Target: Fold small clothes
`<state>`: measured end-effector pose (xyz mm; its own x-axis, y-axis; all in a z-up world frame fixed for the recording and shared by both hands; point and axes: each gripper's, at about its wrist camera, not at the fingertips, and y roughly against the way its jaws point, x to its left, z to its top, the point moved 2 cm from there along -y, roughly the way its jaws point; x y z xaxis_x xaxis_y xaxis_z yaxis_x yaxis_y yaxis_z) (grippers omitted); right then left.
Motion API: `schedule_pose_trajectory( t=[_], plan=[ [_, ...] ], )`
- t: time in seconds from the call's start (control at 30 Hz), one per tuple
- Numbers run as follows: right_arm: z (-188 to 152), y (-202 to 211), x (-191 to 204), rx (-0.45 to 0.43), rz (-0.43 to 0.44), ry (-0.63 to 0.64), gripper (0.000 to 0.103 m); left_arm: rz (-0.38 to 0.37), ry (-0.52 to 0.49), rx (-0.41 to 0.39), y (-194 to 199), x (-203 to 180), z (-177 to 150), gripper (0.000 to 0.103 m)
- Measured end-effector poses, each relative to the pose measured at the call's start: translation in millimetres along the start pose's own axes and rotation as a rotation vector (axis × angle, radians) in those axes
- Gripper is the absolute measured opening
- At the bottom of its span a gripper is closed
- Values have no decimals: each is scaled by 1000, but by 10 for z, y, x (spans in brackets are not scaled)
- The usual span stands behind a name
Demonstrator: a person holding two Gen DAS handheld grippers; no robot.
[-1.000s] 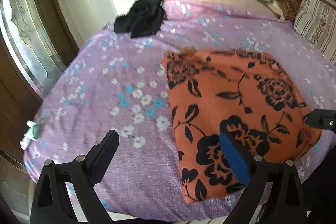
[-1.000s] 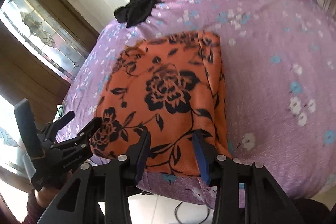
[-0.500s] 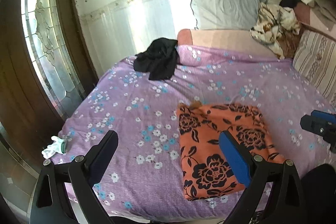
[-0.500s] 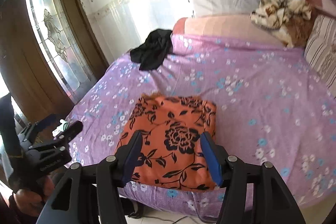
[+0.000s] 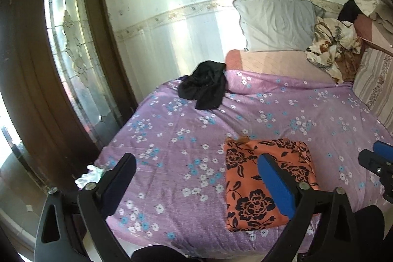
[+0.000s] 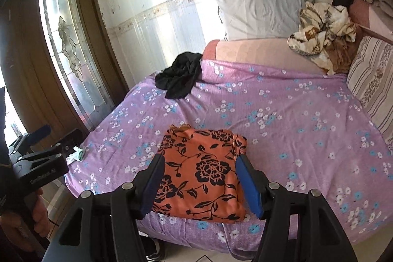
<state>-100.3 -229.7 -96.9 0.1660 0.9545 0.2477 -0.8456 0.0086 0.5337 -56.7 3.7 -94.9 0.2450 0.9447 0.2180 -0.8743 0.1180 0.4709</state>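
**Orange square done, black garment lay far ahead of both tools**

Orange floral cloth (image 5: pixel 267 186), already folded into a neat rectangle, lay on the purple flowered bedsheet (image 5: pixel 172 144) at the near edge of the bed in the left wrist view. It sat ahead of the left tool (image 5: pixel 196 183) and off toward that tool's right finger, partly behind it, with its long axis running away from the tool. The left tool's jaws were opening to their widest with nothing between them; only bare sheet showed in the gap. The black garment (image 5: pixel 205 84), crumpled and unfolded, lay well beyond the tool near the far edge of the sheet, almost straight ahead. The right tool (image 5: pixel 378 163) showed at the right edge, apart from the cloth.

Seen from the right wrist, the orange floral cloth (image 6: pixel 203 171) lay directly ahead of the right tool (image 6: pixel 199 183) and below it, framed by the two fingers but not touched by them. The jaws stood parted and empty. The black garment (image 6: pixel 180 77) lay far ahead and a little to the left, on the side of the left tool (image 6: pixel 41 151).

My judgement: the black garment was the next piece, and the left tool was the nearer of the two; either would need a long reach across the bed.
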Motion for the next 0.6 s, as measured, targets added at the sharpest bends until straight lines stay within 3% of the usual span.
schedule_pose_trajectory(
  t=[0.2, 0.4, 0.6],
  plan=[
    [77, 290, 124, -48, -8, 37, 65, 22, 8, -58, 353, 79, 99, 102],
    [88, 482, 211, -67, -9, 44, 65, -12, 12, -117, 705, 117, 182, 102],
    [-1, 586, 281, -50, -3, 22, 65, -59, 3, -123, 942, 111, 177, 102]
  ],
)
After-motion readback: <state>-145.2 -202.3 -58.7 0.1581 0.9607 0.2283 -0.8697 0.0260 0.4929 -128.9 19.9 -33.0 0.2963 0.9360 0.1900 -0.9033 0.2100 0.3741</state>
